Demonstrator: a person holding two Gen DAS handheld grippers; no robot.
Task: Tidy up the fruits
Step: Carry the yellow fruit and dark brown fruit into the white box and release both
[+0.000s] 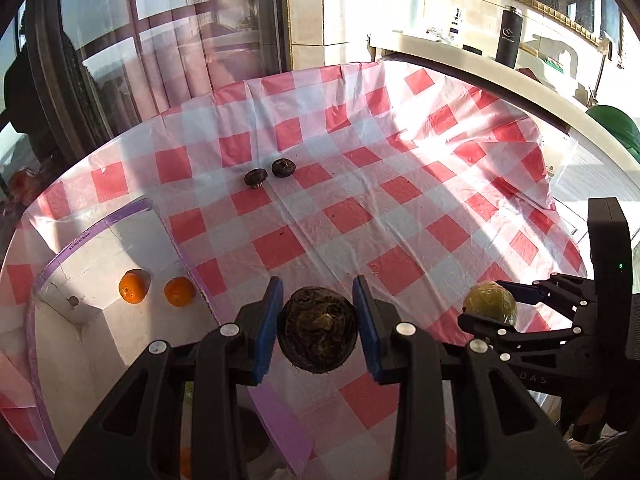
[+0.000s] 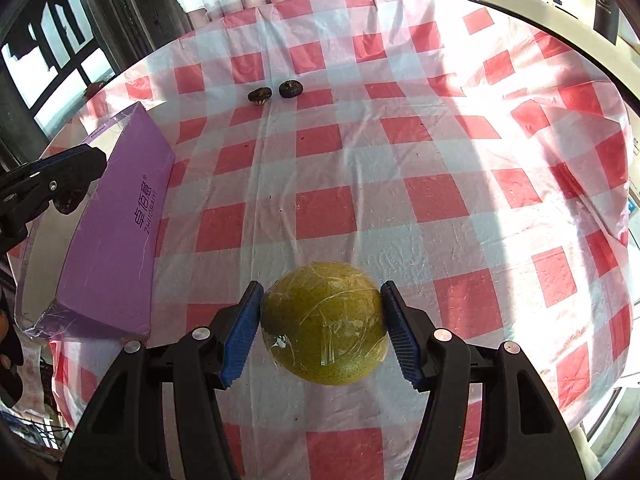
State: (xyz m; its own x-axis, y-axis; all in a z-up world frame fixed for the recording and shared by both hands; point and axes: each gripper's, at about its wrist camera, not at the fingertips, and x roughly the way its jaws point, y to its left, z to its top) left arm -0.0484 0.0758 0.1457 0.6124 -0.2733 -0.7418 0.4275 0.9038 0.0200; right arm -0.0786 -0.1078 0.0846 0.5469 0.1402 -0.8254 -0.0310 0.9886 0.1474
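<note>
Currently left hand-held gripper (image 1: pixel 318 322) grips a dark round fibrous fruit (image 1: pixel 317 330) beside the purple-edged open box (image 1: pixel 100 228) (two oranges inside); right hand-held gripper (image 2: pixel 322 326) clamps a film-wrapped yellow-green pear (image 2: pixel 325 322). Advise: clear box wall, lower gently.

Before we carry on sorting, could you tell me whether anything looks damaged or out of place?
The dark fruit in the left claw looks shrivelled and fibrous, perhaps spoiled. The green fruit in the right claw is wrapped in crinkled film. The checked tablecloth is rumpled.
</note>
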